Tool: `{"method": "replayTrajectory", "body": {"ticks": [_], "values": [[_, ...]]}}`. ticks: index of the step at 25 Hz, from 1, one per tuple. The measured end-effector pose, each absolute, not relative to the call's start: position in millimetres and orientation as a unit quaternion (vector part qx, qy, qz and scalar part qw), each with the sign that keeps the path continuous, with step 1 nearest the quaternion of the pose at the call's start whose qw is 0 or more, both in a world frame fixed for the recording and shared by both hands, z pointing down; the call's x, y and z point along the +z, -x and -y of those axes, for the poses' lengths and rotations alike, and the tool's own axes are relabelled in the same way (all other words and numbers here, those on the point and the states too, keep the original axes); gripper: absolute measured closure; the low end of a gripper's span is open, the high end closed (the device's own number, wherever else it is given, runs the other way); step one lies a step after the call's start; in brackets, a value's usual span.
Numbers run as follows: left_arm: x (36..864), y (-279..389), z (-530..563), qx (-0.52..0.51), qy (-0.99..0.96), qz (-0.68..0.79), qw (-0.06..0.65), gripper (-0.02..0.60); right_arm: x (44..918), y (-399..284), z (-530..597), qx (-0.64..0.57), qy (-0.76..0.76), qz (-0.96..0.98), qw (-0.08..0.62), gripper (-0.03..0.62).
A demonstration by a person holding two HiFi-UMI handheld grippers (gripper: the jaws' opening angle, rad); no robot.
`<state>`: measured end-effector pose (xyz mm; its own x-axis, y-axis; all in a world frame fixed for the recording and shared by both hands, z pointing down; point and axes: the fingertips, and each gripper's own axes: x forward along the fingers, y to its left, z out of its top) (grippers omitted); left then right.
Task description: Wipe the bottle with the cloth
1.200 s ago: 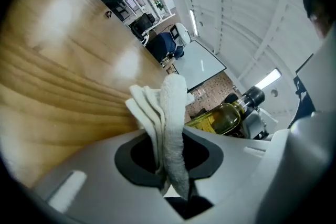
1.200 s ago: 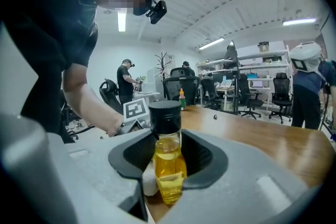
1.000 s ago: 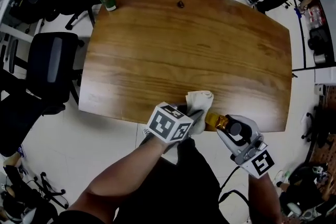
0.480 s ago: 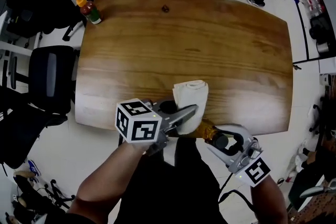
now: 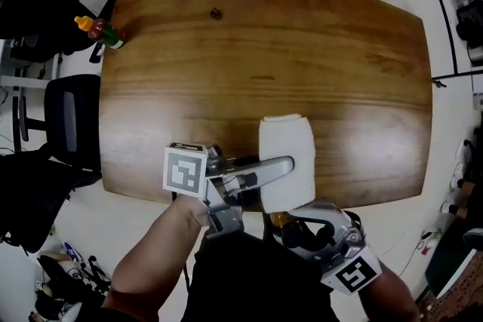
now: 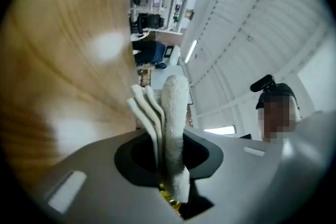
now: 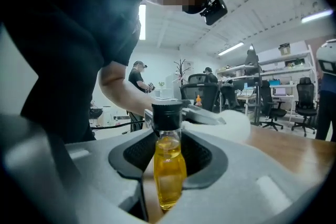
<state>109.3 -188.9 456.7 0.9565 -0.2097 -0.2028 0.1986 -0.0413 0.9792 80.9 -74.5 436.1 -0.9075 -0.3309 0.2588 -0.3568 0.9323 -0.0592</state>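
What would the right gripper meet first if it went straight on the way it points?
Likely the left gripper, clamping the cloth just beyond the cap of the bottle the right gripper holds; the gap between them is unclear.

right gripper (image 7: 167,157) clamped on bottle (image 7: 169,178) | bottle upright, yellow liquid, black cap (image 7: 167,113) | white cloth (image 7: 236,124) just past the cap, right side | left gripper (image 7: 210,117) reaching onto cloth | table (image 7: 296,150) at right
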Motion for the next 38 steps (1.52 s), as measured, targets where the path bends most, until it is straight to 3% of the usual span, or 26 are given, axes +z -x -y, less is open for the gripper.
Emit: {"method": "replayTrajectory", "body": {"ticks": [2,4,7,20,27,30,38], "values": [[477.6,-120.8,171.8,-0.098,-0.679,-0.004,0.727,0.48,436.5,-81.3,74.8,0.051,-0.174,0.976,0.12,0.462],[504.9,-123.9,160.0,-0.029,-0.705,0.017,0.709,0.48,436.8,-80.5,75.5,0.05,-0.172,0.977,0.117,0.462],[534.0,-127.9,146.4,0.07,-0.775,0.041,0.626,0.48,437.5,-80.1,76.1,0.05,-0.174,0.977,0.114,0.462],[577.7,-126.7,145.9,0.299,-0.896,0.088,0.316,0.482,438.0,-79.0,76.1,0.046,-0.184,0.976,0.111,0.462],[578.5,-128.2,150.4,0.367,-0.912,0.108,0.149,0.48,439.3,-78.1,77.2,0.049,-0.192,0.974,0.111,0.462],[564.1,-113.9,169.1,0.327,-0.914,0.168,0.172,0.479,441.7,-77.4,79.3,0.059,-0.199,0.972,0.107,0.462],[465.4,-46.7,206.8,0.121,-0.899,0.261,0.33,0.479,447.0,-76.7,85.6,0.077,-0.21,0.969,0.099,0.461]]}}
